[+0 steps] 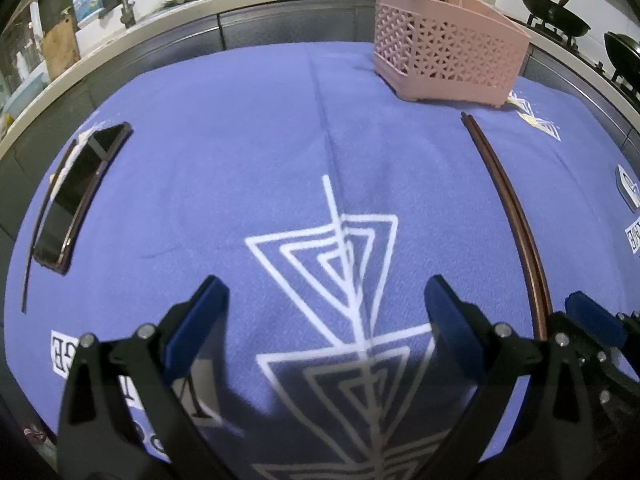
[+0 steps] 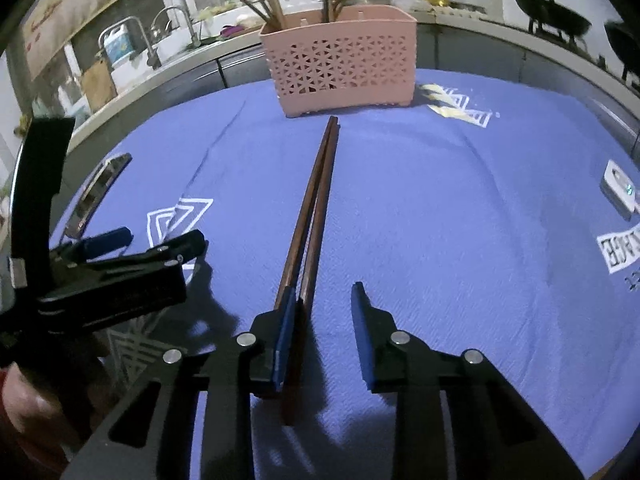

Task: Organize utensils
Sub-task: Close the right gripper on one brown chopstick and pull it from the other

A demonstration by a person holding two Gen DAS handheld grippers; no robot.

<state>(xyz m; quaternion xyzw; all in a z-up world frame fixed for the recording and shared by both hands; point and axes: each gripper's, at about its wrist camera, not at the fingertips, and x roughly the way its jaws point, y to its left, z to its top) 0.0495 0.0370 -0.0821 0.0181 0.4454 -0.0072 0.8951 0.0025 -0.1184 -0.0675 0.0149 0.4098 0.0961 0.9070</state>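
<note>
In my right wrist view, my right gripper straddles the near end of the pair of dark brown chopsticks, which lie side by side on the blue cloth and run up the middle of the frame toward the pink basket at top centre. The left blue pad touches the chopsticks; the right finger stands apart from them with cloth showing between, so the jaws are only part closed and not yet clamped. The chopsticks' near tips pass under the gripper and are partly hidden.

Only this view shows my left gripper from the side, at middle left, with a blurred hand at the lower left edge.

My left wrist view shows what the other cannot: my left gripper spread wide with nothing between its fingers, above the white pattern on the cloth. Here the chopsticks curve down the right side, and the basket sits at upper right. A black phone lies at the left; in the right view it is just a sliver. A small white device at the right edge is cut off in both views. The utensils standing in the basket are too dim to tell apart.
</note>
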